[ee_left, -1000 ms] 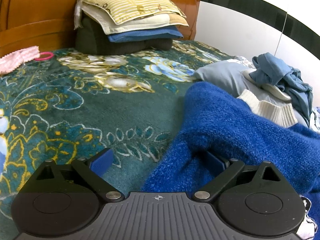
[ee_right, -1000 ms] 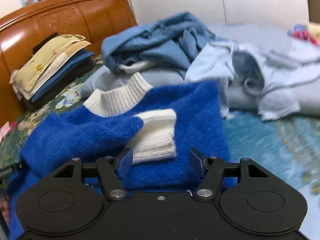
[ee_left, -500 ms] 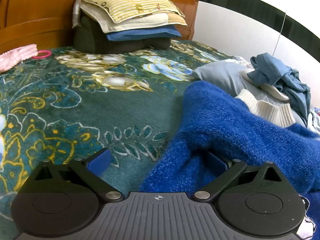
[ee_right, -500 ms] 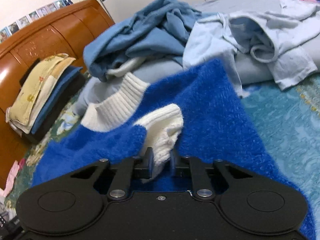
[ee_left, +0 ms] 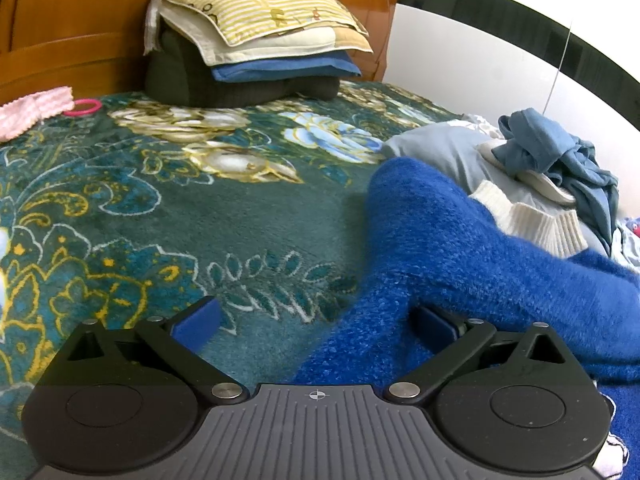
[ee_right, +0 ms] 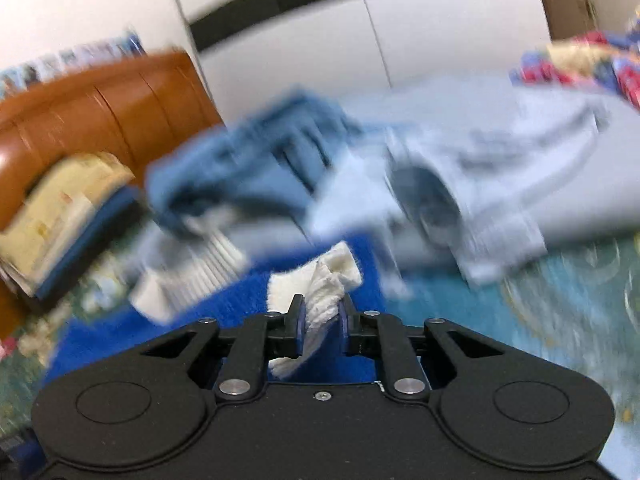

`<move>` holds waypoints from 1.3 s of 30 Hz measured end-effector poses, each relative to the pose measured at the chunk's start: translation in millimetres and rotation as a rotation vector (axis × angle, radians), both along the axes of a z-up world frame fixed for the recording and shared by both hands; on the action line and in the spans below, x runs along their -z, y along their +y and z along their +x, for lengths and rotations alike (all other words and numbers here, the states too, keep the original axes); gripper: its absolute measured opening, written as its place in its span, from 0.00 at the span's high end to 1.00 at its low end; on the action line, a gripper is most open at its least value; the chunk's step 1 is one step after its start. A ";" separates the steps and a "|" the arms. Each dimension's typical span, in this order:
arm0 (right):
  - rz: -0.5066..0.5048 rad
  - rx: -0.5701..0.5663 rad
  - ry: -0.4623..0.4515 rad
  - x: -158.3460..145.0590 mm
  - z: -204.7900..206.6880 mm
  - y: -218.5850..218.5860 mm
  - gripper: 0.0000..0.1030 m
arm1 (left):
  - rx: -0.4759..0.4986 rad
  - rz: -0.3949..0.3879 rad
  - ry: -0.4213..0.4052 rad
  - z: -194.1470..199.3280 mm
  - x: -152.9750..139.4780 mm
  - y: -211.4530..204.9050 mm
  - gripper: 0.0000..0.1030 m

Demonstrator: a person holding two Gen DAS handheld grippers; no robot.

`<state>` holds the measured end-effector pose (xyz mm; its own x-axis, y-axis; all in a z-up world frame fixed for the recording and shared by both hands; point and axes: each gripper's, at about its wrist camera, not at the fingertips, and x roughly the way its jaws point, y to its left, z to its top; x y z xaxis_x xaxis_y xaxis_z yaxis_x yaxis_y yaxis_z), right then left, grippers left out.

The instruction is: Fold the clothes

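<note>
On green floral bedspread (ee_left: 168, 216), just right of centre: blue fuzzy sweater (ee_left: 460, 248), white ribbed collar (ee_left: 536, 224) toward the crumpled pile of blue clothes (ee_left: 560, 156).

Right gripper (ee_right: 322, 322): jaws narrow, just finished closing, pinching the white cuff (ee_right: 328, 280); cuff bunched between the pads, blue sleeve trailing below. Left gripper (ee_left: 316, 320): jaws wide, gripping nothing; right-hand pad (ee_left: 434, 322) tucked against a sweater fold, left-hand pad (ee_left: 196, 316) over bare bedspread.

Key relation: sleeve runs from the sweater's left shoulder side across the body to the cuff, so long axis roughly crosswise to the right gripper. Right hand holds the free end; left sits nearest the sweater's left edge. Next move probably turns on carrying the cuff across the body.

Hard to read: right view heavily motion-blurred, sweater outline smeared. Hem and far sleeve cut off behind both gripper bodies. Cannot tell whether the body lies flat.
</note>
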<state>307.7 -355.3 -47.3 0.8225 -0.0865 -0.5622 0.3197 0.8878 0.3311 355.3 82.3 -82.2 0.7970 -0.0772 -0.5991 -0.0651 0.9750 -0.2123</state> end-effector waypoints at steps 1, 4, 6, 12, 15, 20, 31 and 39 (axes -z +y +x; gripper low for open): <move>0.023 0.008 0.032 9.5 1.4 -2.2 0.84 | 0.000 -0.002 0.000 -0.1 0.0 0.0 0.01; 0.055 0.024 0.042 23.7 -1.3 -3.0 0.84 | -0.001 -0.002 0.001 0.1 0.1 -0.6 0.01; 0.048 0.022 0.040 22.3 -3.6 -1.6 0.84 | -0.002 0.000 0.002 0.4 0.0 -1.0 0.01; 0.044 0.017 0.052 21.2 -4.6 -3.1 0.84 | -0.005 0.004 0.007 1.3 0.0 -2.3 0.01; 0.035 0.014 0.059 23.5 -1.8 -2.2 0.84 | -0.006 0.006 0.009 1.7 -0.1 -3.0 0.01; 0.033 0.011 0.073 23.8 -0.5 -3.5 0.84 | -0.010 0.008 0.013 1.9 0.1 -2.4 0.01; 0.072 -0.021 0.051 8.5 -6.7 -10.9 0.70 | 0.000 -0.034 0.003 -1.0 -4.2 7.3 0.01; 0.056 -0.093 -0.015 -23.9 -28.8 -12.3 0.44 | 0.039 -0.081 -0.039 -21.9 -30.4 12.5 0.01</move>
<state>278.9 -367.6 -23.4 0.8341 0.0218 -0.5511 0.2312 0.8934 0.3852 333.4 94.8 -51.8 0.8147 -0.1559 -0.5585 -0.0174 0.9562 -0.2923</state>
